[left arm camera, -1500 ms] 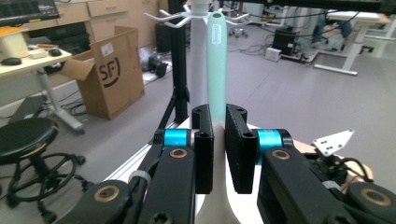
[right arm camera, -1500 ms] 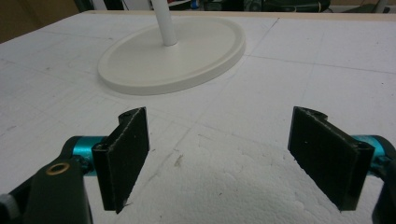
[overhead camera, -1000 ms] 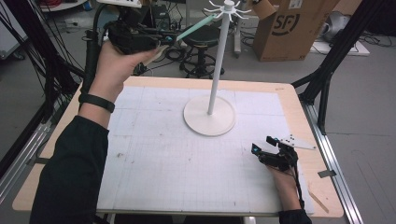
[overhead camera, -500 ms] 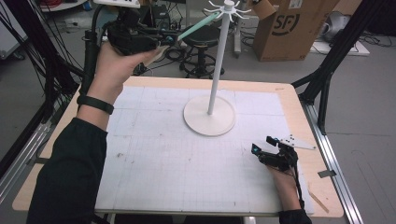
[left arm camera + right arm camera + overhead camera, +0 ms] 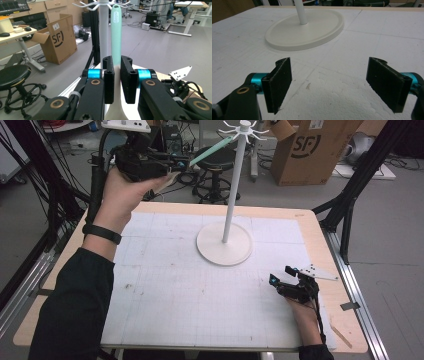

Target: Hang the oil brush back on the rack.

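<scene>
Nothing has shifted since a second ago: both hands sit where they were, and the stand has not budged.

The left gripper (image 5: pixel 172 166) is held high over the far left corner of the table (image 5: pixel 310 227), its jaws clamped on the pale end of a mint-green spatula (image 5: pixel 210 151). The green handle slants up and to the right, and its tip reaches in among the hooks (image 5: pixel 230 128) at the top of the stand (image 5: pixel 235 185). From the left gripper view the spatula (image 5: pixel 116 30) rises straight out between the jaws, just beside the pole (image 5: pixel 103 27); whether the tip touches a hook I cannot tell.

The stand's round base (image 5: pixel 212 251) sits on the white mat (image 5: pixel 190 310), a little beyond the middle of the table.

The right gripper (image 5: pixel 281 278) rests low on the mat near the table's right edge, well apart from the base. Its jaws stand wide apart with only bare mat (image 5: pixel 329 82) between them, and the base (image 5: pixel 312 32) lies ahead of them.
</scene>
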`<state>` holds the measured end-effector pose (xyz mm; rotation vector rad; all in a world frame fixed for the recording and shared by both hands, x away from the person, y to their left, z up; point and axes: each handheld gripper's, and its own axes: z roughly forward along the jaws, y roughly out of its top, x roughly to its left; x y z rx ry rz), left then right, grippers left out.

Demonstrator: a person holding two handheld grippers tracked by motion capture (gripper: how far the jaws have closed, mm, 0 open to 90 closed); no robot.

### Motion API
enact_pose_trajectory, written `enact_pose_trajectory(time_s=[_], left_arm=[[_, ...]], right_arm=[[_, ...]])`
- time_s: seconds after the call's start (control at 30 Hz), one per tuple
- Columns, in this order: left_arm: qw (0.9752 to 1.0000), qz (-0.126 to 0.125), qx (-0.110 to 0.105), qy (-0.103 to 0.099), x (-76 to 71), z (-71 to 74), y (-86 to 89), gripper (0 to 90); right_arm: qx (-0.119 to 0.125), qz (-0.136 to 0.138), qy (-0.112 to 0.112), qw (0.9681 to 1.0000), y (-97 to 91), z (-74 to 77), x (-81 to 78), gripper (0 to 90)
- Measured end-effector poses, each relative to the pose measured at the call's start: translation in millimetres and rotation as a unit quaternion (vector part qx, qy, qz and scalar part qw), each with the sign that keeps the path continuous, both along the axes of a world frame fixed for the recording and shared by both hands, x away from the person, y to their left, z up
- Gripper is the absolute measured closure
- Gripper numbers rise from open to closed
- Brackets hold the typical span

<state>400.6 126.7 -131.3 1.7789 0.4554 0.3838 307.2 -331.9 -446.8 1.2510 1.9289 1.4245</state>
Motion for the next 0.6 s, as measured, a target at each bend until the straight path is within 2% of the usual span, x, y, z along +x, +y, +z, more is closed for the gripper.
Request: enact_pose_trajectory(time_s=[0.27,0.6], left_arm=[[0.9999,0.01,0.007,-0.004,2.7,-2.6,-3.4,82.0],[0.9994,0.033,0.013,0.005,8.3,-6.8,-6.7,82.0]], right_arm=[[0.0,0.0,0.0,1.0,0.0,0.0,0.1,19.8],[0.0,0.001,-0.001,1.0,0.0,-0.1,0.1,19.8]])
